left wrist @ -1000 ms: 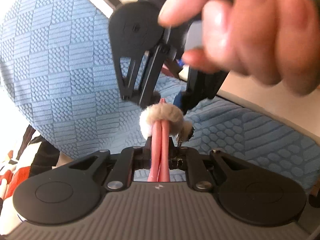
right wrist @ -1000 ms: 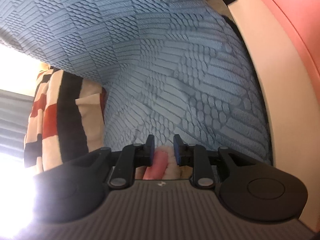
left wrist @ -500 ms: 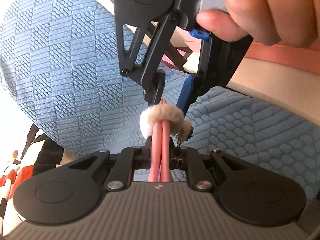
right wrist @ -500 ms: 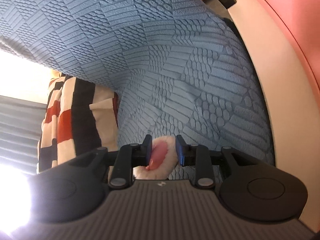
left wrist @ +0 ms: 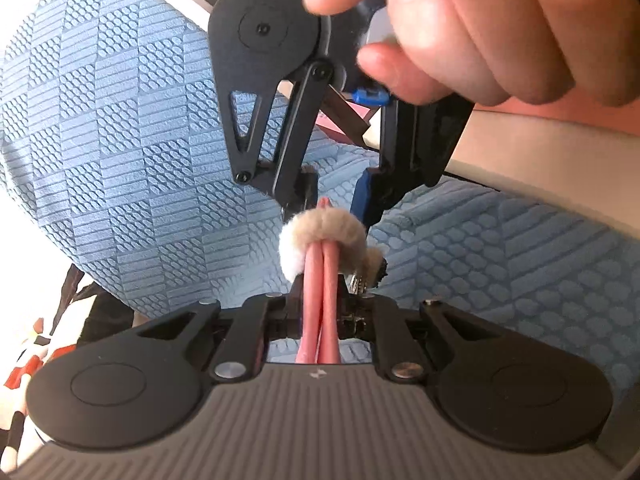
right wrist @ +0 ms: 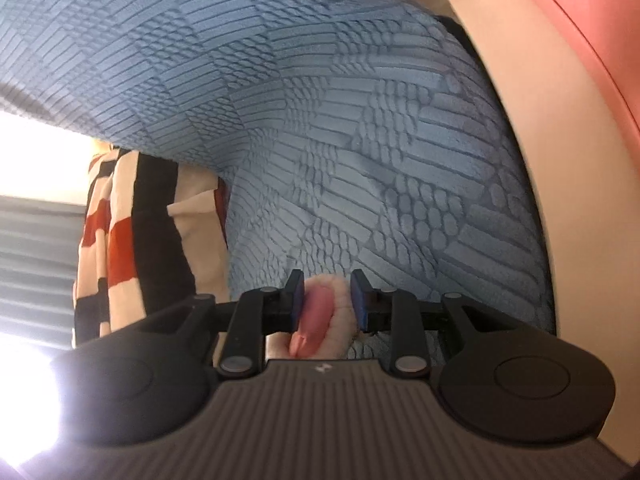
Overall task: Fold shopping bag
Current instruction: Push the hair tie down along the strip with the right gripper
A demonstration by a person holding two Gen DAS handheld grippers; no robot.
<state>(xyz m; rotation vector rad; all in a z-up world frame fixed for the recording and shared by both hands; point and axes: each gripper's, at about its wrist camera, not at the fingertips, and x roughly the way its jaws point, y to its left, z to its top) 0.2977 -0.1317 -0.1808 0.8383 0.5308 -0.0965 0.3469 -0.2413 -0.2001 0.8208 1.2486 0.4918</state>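
Two pink bag handles (left wrist: 320,320) run side by side through a fluffy beige-and-white ring (left wrist: 292,252). My left gripper (left wrist: 320,294) is shut on the handles just below the ring. A hand (left wrist: 480,32) holds my right gripper (left wrist: 334,204) above, its two fingers straddling the ring's top and the handles' tip. In the right wrist view the pink handle end (right wrist: 316,312) and the fluff (right wrist: 342,320) fill the gap of the right gripper (right wrist: 327,300), with both blue pads against them. The bag's body is out of view.
A blue textured cloth (left wrist: 120,140) (right wrist: 320,120) covers the surface below. A red, black and cream striped fabric (right wrist: 132,240) lies at its left edge. A cream band (right wrist: 560,160) and a pink surface (right wrist: 592,20) border it on the right.
In the left wrist view the right gripper and its hand have shifted and its fingers now sit closer around the ring. More fluff shows between the right pads. The left grip is unchanged.
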